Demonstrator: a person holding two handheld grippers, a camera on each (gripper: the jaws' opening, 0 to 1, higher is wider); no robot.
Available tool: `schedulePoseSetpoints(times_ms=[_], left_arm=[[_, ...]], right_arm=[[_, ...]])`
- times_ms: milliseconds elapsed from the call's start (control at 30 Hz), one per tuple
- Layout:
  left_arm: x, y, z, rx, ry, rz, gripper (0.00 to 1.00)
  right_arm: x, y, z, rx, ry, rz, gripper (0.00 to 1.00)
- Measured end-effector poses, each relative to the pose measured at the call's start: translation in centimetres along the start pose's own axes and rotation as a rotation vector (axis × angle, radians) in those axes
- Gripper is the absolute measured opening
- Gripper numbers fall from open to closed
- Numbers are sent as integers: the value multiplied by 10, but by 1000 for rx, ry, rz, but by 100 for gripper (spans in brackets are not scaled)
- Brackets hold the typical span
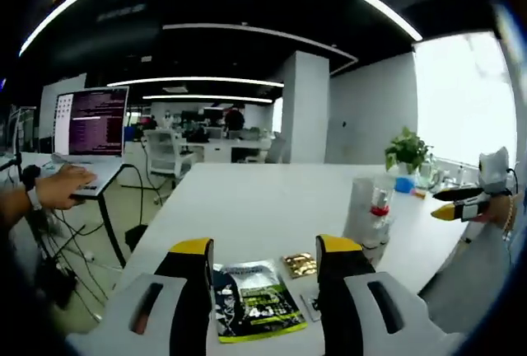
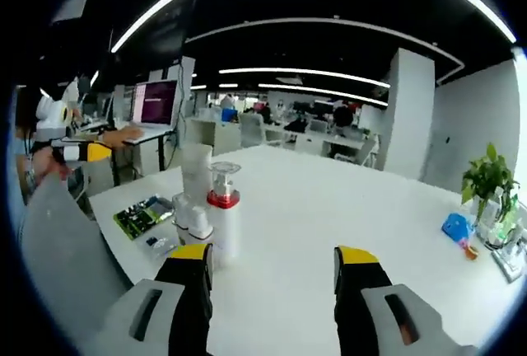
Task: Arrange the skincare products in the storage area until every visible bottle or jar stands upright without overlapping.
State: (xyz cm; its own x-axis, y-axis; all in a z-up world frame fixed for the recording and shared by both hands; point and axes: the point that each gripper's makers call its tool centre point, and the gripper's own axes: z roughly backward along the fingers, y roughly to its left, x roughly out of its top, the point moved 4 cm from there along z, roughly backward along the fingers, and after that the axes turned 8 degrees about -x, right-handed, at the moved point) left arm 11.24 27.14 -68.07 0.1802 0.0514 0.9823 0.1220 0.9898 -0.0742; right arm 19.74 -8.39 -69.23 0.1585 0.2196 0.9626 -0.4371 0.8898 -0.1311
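The white pump bottle with a red collar [image 2: 222, 216] stands upright on the big white table [image 2: 329, 208], just beside a small white jar [image 2: 198, 222] and a tall white bottle [image 2: 196, 176] behind it. They look very close together — maybe touching, I cannot tell.

The right gripper [image 2: 273, 278] hangs above the table edge with its jaws wide apart, holding nothing. The left gripper [image 1: 265, 269] is wide and bare too, over a green and black flat packet [image 1: 251, 300] and a small gold packet [image 1: 299, 264].

A good move would be to come in slow and grab one bottle low down, so nothing tips.
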Motion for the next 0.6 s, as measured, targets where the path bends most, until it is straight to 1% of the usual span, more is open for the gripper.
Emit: schedulePoseSetpoints(times_ms=[33, 67, 100, 133, 167, 200, 233, 300, 333, 367, 400, 467, 600], left_arm=[[-6, 2, 0, 22, 21, -24, 48], [-10, 5, 1, 36, 35, -10, 47], [-14, 9, 3, 54, 59, 36, 46], [-14, 11, 3, 57, 50, 71, 46], [-13, 13, 3, 54, 29, 85, 45], [-13, 14, 3, 50, 9, 102, 46], [-13, 13, 3, 41, 5, 104, 48], [-13, 9, 1, 26, 18, 91, 51], [-15, 8, 0, 26, 45, 41, 52], [-17, 9, 0, 29, 60, 33, 51], [-18, 10, -1, 30, 68, 35, 50], [-21, 13, 0, 36, 78, 54, 49], [-23, 17, 0, 38, 85, 51, 49]], right_arm=[[-4, 1, 1, 0, -3, -38, 63], [-8, 4, 1, 1, -4, -78, 66], [-14, 7, 2, 9, 10, -127, 68], [-19, 7, 3, 9, 37, -159, 69], [-21, 4, 3, -5, 50, -180, 71], [-21, 1, 2, -14, 46, -193, 71], [-20, -1, 1, -23, 41, -202, 72], [-20, -1, 0, -23, 45, -206, 74], [-21, 0, 0, -21, 48, -201, 75], [-22, 1, -1, -21, 57, -181, 75], [-23, 2, -1, -21, 63, -163, 74], [-23, 2, -1, -19, 68, -157, 72], [-26, 2, -1, -22, 92, -163, 70]])
